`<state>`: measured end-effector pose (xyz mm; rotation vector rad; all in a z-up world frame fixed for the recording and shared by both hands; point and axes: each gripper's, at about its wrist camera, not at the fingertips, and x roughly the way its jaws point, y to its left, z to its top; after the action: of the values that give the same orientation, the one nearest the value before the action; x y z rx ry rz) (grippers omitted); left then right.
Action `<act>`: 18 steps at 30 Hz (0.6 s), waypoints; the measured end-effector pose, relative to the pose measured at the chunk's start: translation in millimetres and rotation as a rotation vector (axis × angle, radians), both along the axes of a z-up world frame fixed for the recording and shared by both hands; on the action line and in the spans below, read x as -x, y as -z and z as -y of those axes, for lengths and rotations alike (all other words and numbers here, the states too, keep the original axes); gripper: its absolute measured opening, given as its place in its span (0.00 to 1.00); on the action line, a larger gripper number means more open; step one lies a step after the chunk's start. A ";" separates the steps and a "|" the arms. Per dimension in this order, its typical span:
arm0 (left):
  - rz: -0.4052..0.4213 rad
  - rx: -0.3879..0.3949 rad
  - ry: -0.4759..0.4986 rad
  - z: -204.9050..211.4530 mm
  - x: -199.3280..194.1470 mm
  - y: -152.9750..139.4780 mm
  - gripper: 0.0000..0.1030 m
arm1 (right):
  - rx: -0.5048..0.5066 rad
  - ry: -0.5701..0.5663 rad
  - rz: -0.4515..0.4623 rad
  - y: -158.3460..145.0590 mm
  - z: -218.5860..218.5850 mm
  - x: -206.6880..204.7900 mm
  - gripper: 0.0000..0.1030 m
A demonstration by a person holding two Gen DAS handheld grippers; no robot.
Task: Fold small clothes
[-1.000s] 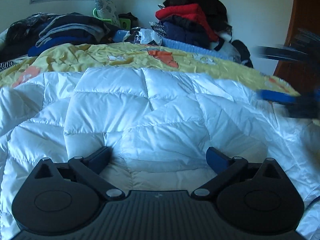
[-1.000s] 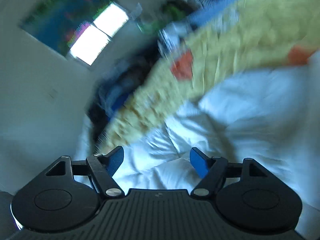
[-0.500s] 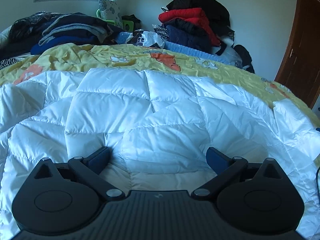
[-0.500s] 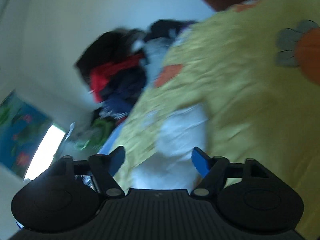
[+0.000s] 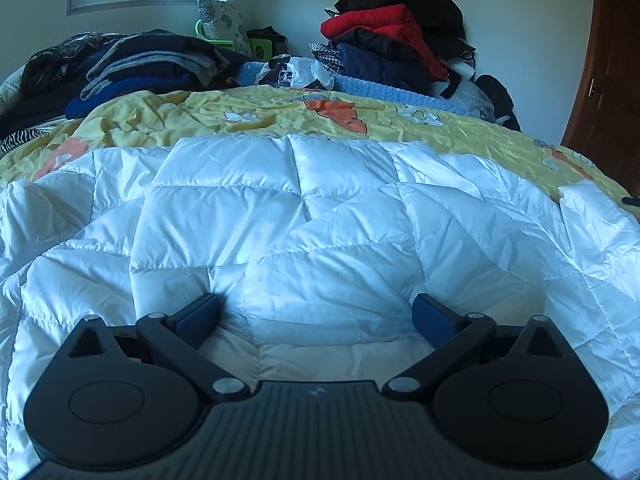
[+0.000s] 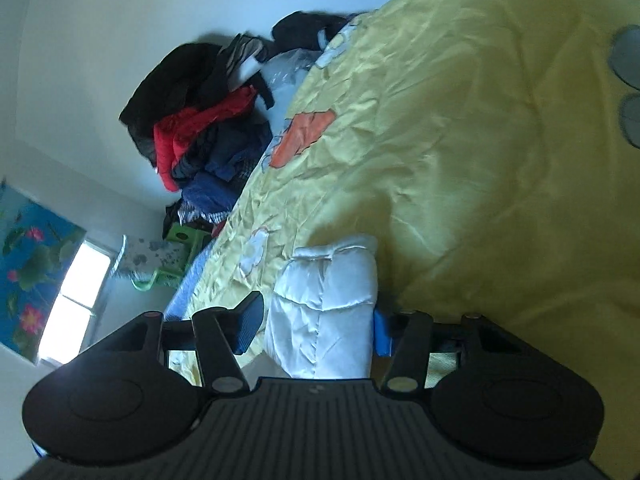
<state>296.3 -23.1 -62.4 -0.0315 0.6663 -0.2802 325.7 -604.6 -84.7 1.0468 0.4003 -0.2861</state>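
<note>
A crinkled yellow cartoon-print bedsheet (image 5: 208,114) carries the glossy white quilted puffer garment (image 5: 320,216). Left gripper (image 5: 316,316) fingers spread over its hem at 6 o'clock; right gripper (image 6: 318,326) fingers, just closing, flank its corner, not yet clamped

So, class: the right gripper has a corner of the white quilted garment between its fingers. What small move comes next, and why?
Probably finish closing the right gripper: its jaws have just been closing around the white quilted garment, with a gap still beside one pad.
</note>
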 end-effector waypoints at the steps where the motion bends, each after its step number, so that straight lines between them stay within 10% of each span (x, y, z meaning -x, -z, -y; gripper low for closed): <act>1: 0.000 -0.001 0.000 0.0 0.1 0.0 1.00 | 0.019 -0.001 -0.013 0.9 -0.8 -2.3 0.48; 8: -0.001 0.002 -0.002 -0.1 -0.1 -0.3 1.00 | -0.006 0.029 0.019 13.8 7.7 5.4 0.11; 18: 0.014 -0.055 -0.037 4.8 4.2 -2.1 1.00 | 0.269 0.065 0.233 -34.5 -87.9 62.6 0.13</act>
<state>292.1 -27.9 -60.3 0.0107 0.6591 -0.2266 263.1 -516.7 -50.2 0.8181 0.1136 -0.2650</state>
